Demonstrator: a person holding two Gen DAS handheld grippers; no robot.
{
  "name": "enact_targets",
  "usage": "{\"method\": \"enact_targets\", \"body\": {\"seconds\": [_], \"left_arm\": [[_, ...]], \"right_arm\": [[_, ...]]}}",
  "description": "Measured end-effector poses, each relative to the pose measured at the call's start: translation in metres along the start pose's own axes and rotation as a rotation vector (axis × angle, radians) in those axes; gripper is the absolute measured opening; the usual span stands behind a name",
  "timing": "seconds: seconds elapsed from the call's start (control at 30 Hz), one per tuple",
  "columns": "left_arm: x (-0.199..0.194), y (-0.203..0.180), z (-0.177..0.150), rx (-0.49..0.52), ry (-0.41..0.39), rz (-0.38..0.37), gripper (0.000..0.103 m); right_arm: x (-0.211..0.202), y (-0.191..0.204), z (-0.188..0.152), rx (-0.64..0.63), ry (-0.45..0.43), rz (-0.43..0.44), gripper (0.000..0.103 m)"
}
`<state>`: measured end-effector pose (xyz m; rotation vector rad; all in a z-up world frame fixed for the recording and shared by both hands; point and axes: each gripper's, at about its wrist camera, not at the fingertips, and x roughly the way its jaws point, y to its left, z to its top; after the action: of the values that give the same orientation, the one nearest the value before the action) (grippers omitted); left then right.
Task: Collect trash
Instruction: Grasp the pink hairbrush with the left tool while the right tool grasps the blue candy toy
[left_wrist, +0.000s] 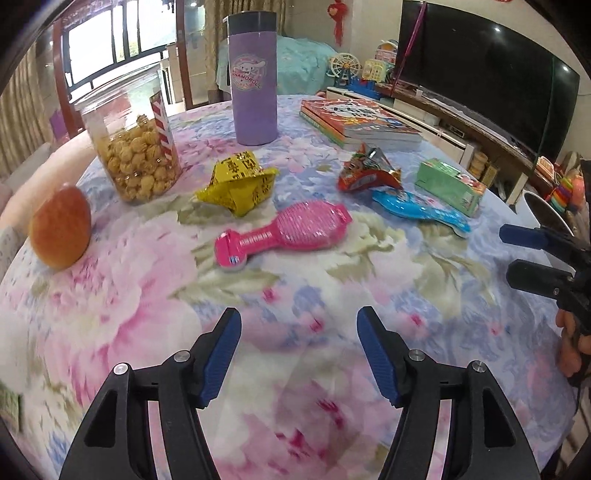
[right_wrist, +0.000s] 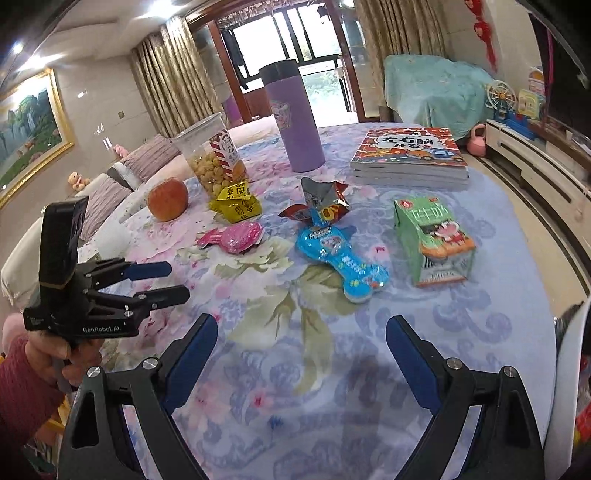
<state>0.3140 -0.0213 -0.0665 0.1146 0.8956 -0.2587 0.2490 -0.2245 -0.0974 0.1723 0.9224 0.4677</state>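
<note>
Both grippers, left (left_wrist: 298, 350) and right (right_wrist: 301, 354), hang over the surface (left_wrist: 295, 295), jaws apart, nothing between. Wrappers (left_wrist: 236, 182) lie farther off.

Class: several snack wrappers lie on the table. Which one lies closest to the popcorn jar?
The yellow wrapper, crumpled right beside the jar; the pink, red and blue ones lie further off.
</note>
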Motion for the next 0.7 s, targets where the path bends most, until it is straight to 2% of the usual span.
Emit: {"method": "enact_targets", "body": {"seconds": [0.2,0.4,0.53,0.6,0.67,0.7], "left_arm": [[0.026,0.017,0.020,0.042,0.012,0.006,0.070],[0.047,0.022,0.037,0.144,0.011,0.035,0.070],[0.060,0.026,0.045,0.180,0.012,-0.003,0.070],[0.068,0.027,0.048,0.201,0.025,-0.006,0.070],[0.073,0.025,0.048,0.214,0.034,-0.010,0.070],[0.074,0.025,0.048,0.215,0.035,-0.011,0.069]], "right_arm": [[0.016,-0.004,0.014,-0.029,0.019,0.006,0.093],[0.040,-0.004,0.030,-0.066,0.046,0.001,0.093],[0.056,-0.004,0.040,-0.086,0.062,-0.009,0.092],[0.063,-0.006,0.043,-0.090,0.076,-0.017,0.088],[0.069,-0.008,0.043,-0.087,0.096,-0.037,0.072],[0.073,-0.010,0.043,-0.083,0.117,-0.051,0.069]]}}
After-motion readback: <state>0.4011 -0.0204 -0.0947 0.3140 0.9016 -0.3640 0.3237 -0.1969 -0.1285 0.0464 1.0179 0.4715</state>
